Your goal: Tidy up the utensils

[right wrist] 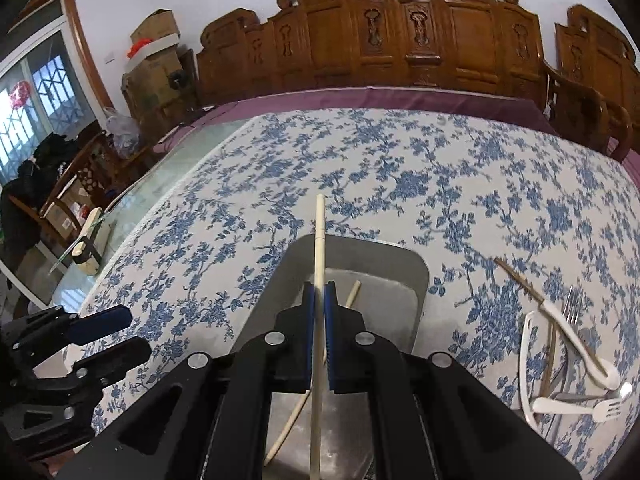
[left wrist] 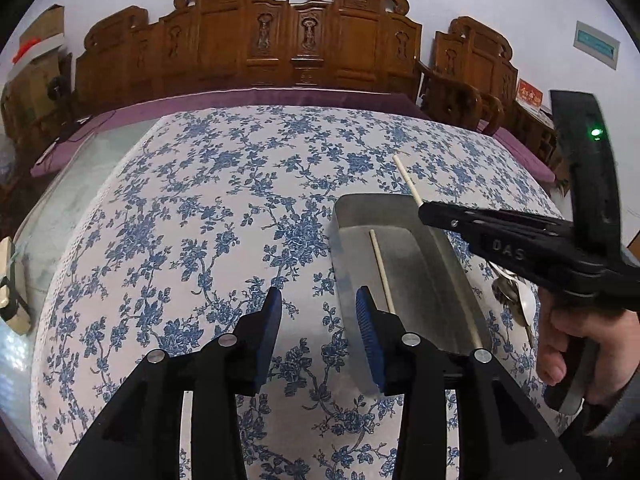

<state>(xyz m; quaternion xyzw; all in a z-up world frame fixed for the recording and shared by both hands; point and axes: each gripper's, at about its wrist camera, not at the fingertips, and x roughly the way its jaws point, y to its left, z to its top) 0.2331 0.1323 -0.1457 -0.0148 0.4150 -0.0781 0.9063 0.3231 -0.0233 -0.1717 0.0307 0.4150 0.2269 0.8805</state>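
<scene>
My right gripper [right wrist: 319,293] is shut on a pale chopstick [right wrist: 320,228], which points forward over the metal tray [right wrist: 404,292]. A second pale chopstick [right wrist: 352,297] lies inside the tray. In the left wrist view, my left gripper [left wrist: 318,309] hangs open with nothing between its blue pads, just left of the tray [left wrist: 372,199]. The chopstick in the tray [left wrist: 382,272] lies lengthwise. The right gripper [left wrist: 424,212] comes in from the right with its chopstick [left wrist: 406,178] above the tray's far end. The left gripper [right wrist: 132,336] shows at the left edge.
Loose utensils lie right of the tray: a white plastic fork [right wrist: 576,406], a white-handled knife [right wrist: 568,332], a metal fork [right wrist: 574,304] and metal spoons [left wrist: 516,304]. A blue floral cloth [left wrist: 240,200] covers the table. Carved wooden chairs [left wrist: 280,40] stand behind it.
</scene>
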